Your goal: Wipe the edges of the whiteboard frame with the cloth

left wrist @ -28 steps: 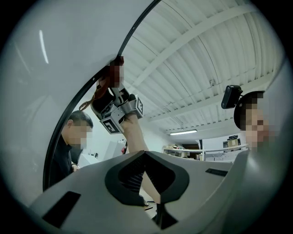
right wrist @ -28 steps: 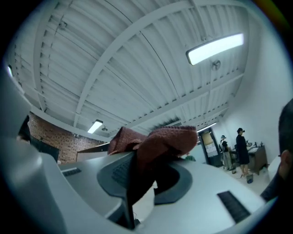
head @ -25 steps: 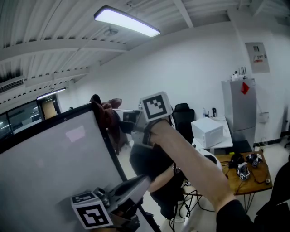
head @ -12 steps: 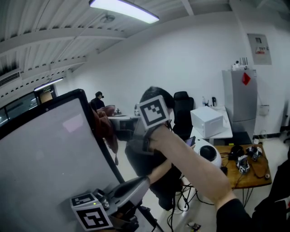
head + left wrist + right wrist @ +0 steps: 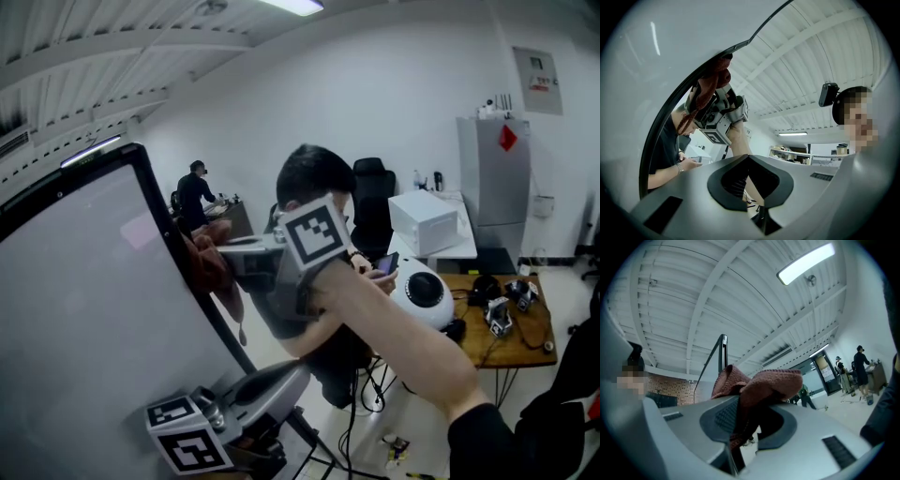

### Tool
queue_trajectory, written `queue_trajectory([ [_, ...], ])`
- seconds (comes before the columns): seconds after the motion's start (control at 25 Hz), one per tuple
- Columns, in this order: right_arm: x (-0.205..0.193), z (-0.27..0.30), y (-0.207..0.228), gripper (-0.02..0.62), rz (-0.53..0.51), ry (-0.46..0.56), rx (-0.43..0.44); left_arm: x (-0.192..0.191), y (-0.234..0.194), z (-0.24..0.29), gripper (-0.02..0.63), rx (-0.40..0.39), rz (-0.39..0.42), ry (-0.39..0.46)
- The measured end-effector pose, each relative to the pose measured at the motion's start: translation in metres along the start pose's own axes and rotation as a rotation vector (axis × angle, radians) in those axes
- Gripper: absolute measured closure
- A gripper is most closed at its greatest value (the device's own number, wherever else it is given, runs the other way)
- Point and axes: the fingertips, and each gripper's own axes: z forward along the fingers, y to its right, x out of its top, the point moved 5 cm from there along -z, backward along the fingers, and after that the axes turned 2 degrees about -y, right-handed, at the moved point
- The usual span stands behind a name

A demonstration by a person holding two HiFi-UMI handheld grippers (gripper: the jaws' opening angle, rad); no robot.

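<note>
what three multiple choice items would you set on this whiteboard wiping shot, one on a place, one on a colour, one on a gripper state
1. Where is the reddish-brown terry cloth?
A. on the wooden table
B. against the side edge of the whiteboard frame
C. on the floor

2. What colour is that frame?
A. black
B. red
C. yellow

3. How is the right gripper?
A. open and empty
B. open round the frame
C. shut on the cloth

Answers:
1 B: the head view shows the cloth held against the frame's edge.
2 A: the rim round the white panel is black.
3 C: the right gripper view shows the cloth pinched between its jaws.
</note>
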Motion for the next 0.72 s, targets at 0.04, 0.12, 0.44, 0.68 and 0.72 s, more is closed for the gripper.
queue_trajectory([
  [0.04, -0.005, -0.001, 0.001, 0.499, -0.001, -0.004, 0.001, -0.003, -0.002, 0.000, 0.609, -0.002, 0.000, -0.003],
  [0.12, -0.015, -0.002, 0.005, 0.499, 0.005, -0.013, -0.001, -0.009, -0.006, 0.001, 0.609, -0.005, -0.002, -0.009],
  [0.44, -0.058, -0.007, 0.018, 0.499, 0.067, -0.037, 0.009, -0.031, -0.017, 0.001, 0.609, -0.003, -0.044, -0.028],
  [0.68, -0.078, -0.008, 0.023, 0.499, 0.102, -0.043, 0.015, -0.039, -0.022, -0.002, 0.609, 0.003, -0.068, -0.028],
  [0.72, -0.083, -0.008, 0.025, 0.499, 0.111, -0.044, 0.016, -0.041, -0.023, -0.002, 0.609, 0.004, -0.071, -0.029],
])
